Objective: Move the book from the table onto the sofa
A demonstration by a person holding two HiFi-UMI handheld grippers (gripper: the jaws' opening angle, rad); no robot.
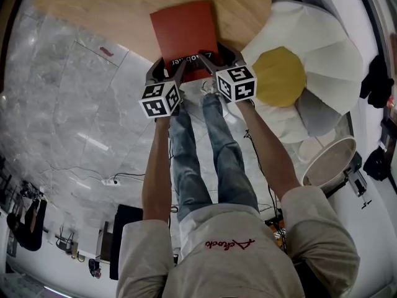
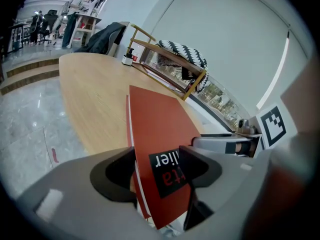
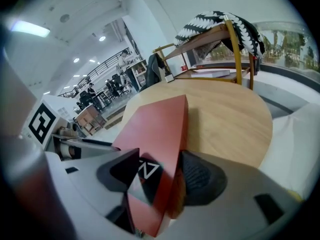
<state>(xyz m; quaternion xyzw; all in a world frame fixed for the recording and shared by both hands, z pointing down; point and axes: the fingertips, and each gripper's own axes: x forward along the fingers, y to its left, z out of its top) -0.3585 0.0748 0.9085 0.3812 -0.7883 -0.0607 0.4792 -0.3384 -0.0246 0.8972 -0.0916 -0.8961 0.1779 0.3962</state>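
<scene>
I have my left gripper (image 1: 169, 70) and right gripper (image 1: 218, 64) jaws clamped on the red book's (image 1: 184, 33) near edge at the tabletop (image 1: 93, 11) rim; it seems thin, stiff, light and slick-covered, so two-corner holds suit it.

One red book (image 1: 184, 33), one wooden table (image 1: 93, 17), one egg-shaped sofa (image 1: 313, 39), two grippers: left gripper (image 1: 170, 68), right gripper (image 1: 216, 62).
</scene>
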